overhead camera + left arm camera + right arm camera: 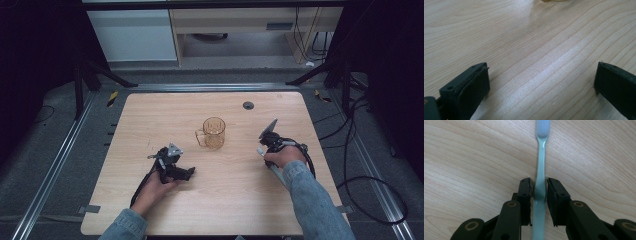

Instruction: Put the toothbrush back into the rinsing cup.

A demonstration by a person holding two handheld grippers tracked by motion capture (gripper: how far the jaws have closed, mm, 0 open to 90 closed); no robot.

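Note:
A pale blue-green toothbrush (pixel 541 157) runs straight up the right gripper view, its bristled head at the top. My right gripper (pixel 539 185) is shut on its handle, low over the wooden table (pixel 235 200). In the high view the right gripper (pixel 265 147) is at the table's right, with the toothbrush (pixel 276 175) slanting back under the hand. A clear amber mug (pixel 214 132) with a handle on its left stands upright at mid-table. My left gripper (pixel 189 172) lies low at front left of the mug. Its jaws stand wide apart, so the left gripper (pixel 542 66) is open with bare wood between them.
A small dark round grommet (pixel 248 105) sits near the table's far edge. The mug's base (pixel 551 0) peeks in at the top of the left gripper view. Black cables (pixel 350 165) trail off the right side, and metal rails run along both sides.

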